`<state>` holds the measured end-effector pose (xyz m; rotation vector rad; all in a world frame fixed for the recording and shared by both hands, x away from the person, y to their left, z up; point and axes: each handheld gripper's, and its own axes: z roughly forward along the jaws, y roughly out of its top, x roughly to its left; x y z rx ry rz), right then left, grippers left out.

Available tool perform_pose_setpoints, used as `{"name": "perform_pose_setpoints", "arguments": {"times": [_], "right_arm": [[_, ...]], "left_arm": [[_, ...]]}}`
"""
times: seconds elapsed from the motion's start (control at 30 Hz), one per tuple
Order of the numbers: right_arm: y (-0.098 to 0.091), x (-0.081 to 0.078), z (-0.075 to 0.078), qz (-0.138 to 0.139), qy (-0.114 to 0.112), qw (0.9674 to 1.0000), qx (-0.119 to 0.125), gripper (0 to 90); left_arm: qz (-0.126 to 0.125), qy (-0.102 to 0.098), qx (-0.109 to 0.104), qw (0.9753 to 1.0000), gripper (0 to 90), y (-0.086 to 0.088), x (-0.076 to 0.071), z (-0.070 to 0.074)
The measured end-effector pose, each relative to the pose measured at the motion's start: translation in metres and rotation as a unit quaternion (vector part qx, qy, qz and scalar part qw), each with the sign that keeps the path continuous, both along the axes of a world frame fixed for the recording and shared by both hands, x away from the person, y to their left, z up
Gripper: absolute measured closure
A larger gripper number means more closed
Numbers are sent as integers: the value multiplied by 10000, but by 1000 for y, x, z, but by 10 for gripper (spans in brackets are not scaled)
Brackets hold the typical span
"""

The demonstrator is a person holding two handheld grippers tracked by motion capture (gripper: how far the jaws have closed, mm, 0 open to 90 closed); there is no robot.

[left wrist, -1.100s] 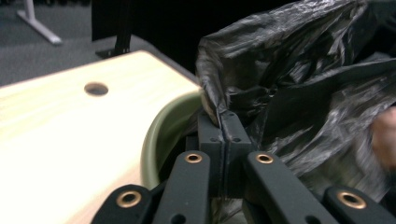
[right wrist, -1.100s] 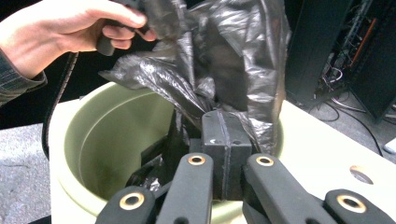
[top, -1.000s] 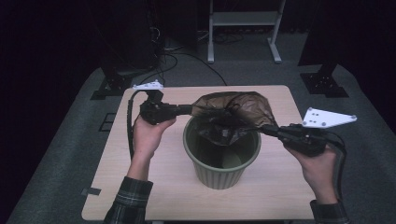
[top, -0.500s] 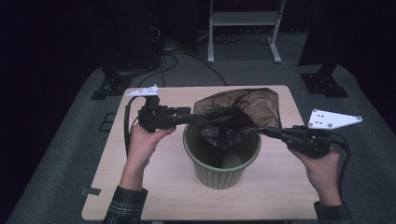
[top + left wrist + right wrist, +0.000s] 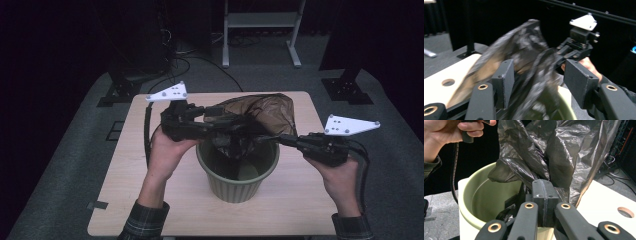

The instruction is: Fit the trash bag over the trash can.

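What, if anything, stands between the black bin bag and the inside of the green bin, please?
Nothing visible does. The black bin bag hangs bunched over the open mouth of the green bin, pinched by the right gripper; the left gripper, jaws just opened, straddles it.

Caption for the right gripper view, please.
Right gripper pinches the black bin bag at the green bin's rim.

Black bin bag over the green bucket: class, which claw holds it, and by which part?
The right claw is shut on the black bin bag, pinching a gathered fold at its lower edge. The left claw has just opened.
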<state>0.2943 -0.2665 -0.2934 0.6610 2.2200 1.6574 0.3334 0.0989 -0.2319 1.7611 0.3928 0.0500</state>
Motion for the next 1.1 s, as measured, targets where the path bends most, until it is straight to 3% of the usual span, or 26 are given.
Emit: {"name": "perform_pose_setpoints", "arguments": {"times": [0.07,0.13,0.17,0.23,0.3,0.33,0.4,0.67,0.9,0.93,1.0,1.07,1.1], "right_arm": [[2,1,1,33,5,10000,4,900],[5,1,1,75,10,10000,16,900],[6,1,1,97,2,10000,14,900],[7,1,2,139,-14,9999,10,900],[5,0,2,162,-11,9999,-3,900],[3,-1,2,169,-5,9999,-7,900],[-3,-1,3,141,20,9999,16,900],[-29,-4,4,143,136,9997,125,900],[-24,-4,0,179,250,9995,-92,900],[-24,-4,-1,134,267,9994,-171,900],[-23,-2,-4,369,377,9985,-138,900],[-22,-4,-2,380,296,9988,-128,654],[-23,-5,2,371,295,9989,-45,609]], "left_arm": [[-70,-102,135,9998,394,-15,-1,-1],[63,-235,421,9988,394,-28,1,-4],[76,-265,545,9981,444,-33,4,-7],[156,-329,782,9963,665,-36,9,-12],[190,-244,821,9961,871,-32,14,-18],[232,-224,848,9959,896,-29,16,-20],[351,-90,838,9958,897,-17,19,-23],[655,69,795,9947,897,33,19,-27],[964,-67,873,9915,898,58,13,-24],[905,-44,802,9927,897,60,12,-25],[778,-80,765,9940,897,60,9,-25],[668,-149,825,9942,897,56,4,-26],[639,-168,847,9942,897,54,2,-26]]}}
